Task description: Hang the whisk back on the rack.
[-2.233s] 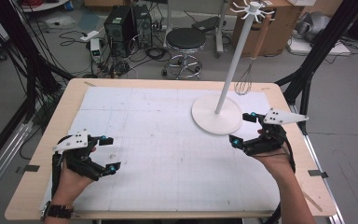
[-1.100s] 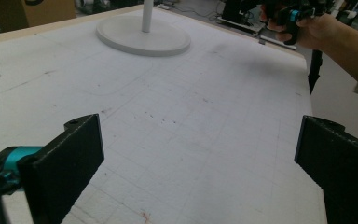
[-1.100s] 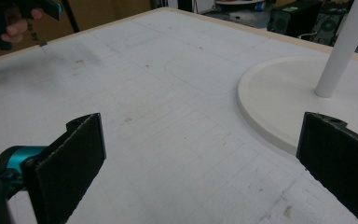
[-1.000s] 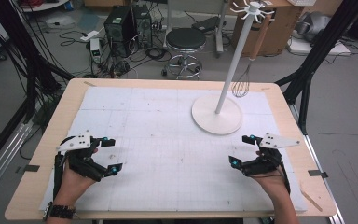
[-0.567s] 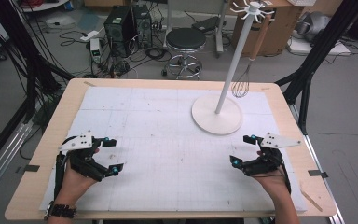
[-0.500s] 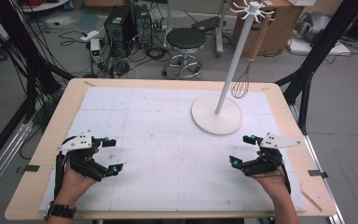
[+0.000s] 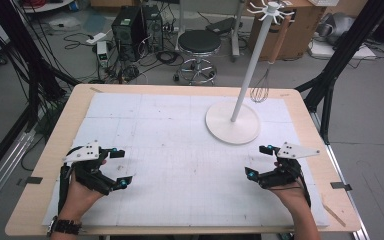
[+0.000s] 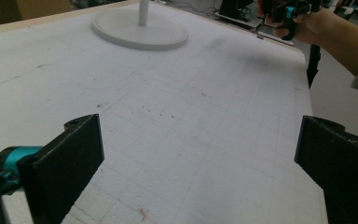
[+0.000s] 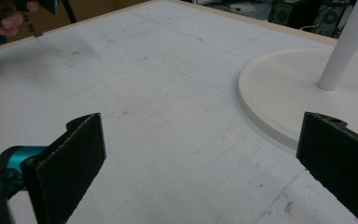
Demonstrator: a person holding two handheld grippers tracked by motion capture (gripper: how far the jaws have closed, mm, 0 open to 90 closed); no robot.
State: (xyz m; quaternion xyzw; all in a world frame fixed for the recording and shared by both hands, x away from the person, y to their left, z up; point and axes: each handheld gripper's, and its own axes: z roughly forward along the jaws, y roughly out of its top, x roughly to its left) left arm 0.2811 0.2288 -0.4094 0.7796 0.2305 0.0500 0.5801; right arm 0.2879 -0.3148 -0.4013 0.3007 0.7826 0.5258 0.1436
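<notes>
Resting low over the white mat (image 7: 180, 150) at the near edge, the left gripper (image 7: 115, 169) and right gripper (image 7: 260, 161) both hold their jaws spread wide, grasping nothing. Just beyond the right gripper stands the white stand (image 7: 232, 122), its round base on the mat. A whisk (image 7: 261, 92) hangs from the stand's top.

No lettering, label, brand, number or sign can be read anywhere here; the white mat (image 7: 180, 150) on the table carries just faint grid lines.
</notes>
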